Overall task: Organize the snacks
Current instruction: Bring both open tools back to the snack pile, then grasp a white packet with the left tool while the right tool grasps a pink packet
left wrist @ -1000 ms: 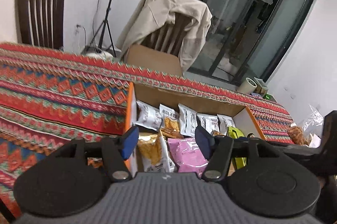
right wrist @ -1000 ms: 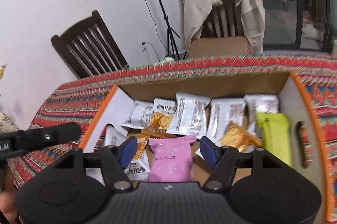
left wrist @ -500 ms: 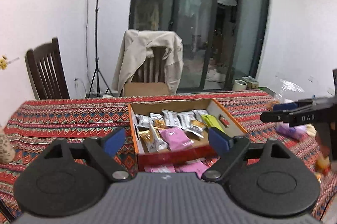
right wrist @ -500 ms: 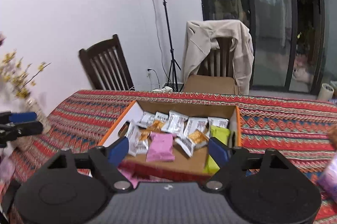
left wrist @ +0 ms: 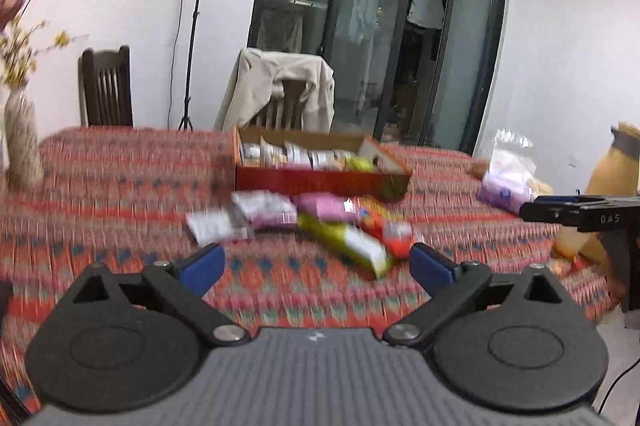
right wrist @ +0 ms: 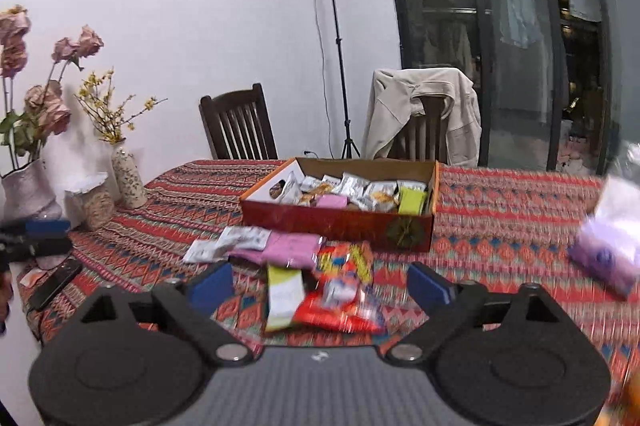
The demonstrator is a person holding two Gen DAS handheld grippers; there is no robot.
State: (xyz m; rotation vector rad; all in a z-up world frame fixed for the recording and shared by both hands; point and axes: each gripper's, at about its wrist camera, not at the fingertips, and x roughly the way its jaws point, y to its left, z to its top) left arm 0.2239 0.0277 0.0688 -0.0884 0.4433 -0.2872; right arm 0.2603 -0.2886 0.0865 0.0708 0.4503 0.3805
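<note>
A red cardboard box (right wrist: 340, 222) with several snack packets inside stands on the patterned tablecloth; it also shows in the left wrist view (left wrist: 320, 181). In front of it lie loose packets: pink (right wrist: 286, 250), white (right wrist: 240, 240), a green-and-white bar (right wrist: 284, 296) and a red bag (right wrist: 344, 302). The same pile shows in the left wrist view (left wrist: 312, 222). My left gripper (left wrist: 318, 266) is open and empty, well back from the pile. My right gripper (right wrist: 320, 286) is open and empty, above the near packets.
Vases with dried flowers (right wrist: 128, 181) stand at the table's left edge, with a dark phone (right wrist: 56, 284) near them. A purple-and-white bag (right wrist: 612, 246) lies on the right. Chairs (right wrist: 240, 125) and a light stand (right wrist: 340, 65) stand behind the table.
Both grippers have pulled back and up from over the box and opened wider. The loose packets in front of the box have come into view.
</note>
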